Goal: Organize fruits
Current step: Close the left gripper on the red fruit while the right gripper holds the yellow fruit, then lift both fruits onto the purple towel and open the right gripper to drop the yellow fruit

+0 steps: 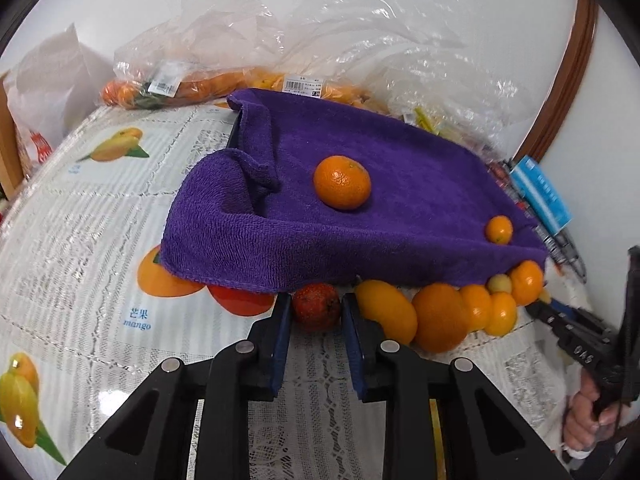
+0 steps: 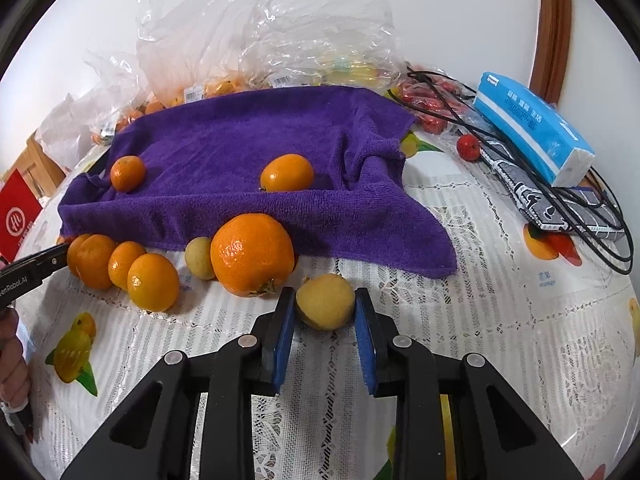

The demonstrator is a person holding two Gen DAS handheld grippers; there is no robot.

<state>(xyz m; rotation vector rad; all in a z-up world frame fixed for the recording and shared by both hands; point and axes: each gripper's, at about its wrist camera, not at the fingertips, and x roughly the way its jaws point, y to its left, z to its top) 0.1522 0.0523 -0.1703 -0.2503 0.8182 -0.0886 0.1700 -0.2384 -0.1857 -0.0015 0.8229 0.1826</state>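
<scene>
My left gripper (image 1: 316, 308) is shut on a small red fruit (image 1: 316, 306) just in front of the purple towel (image 1: 360, 208). My right gripper (image 2: 325, 307) is shut on a small pale yellow fruit (image 2: 326, 306) on the tablecloth. An orange mandarin (image 1: 342, 182) and a small kumquat (image 1: 499, 230) lie on the towel. A row of orange fruits (image 1: 440, 316) lines the towel's front edge, among them a big orange (image 2: 252, 260) and several kumquats (image 2: 152, 282). Another pale yellow fruit (image 2: 200, 258) sits behind the big orange.
Clear plastic bags of fruit (image 1: 192, 80) stand behind the towel. A blue tissue pack (image 2: 532, 128), black cables (image 2: 580, 216), a red fruit (image 2: 468, 146) and a patterned case lie to the right. A red box (image 2: 18, 216) sits at the left. A hand (image 1: 588, 412) holds the other gripper.
</scene>
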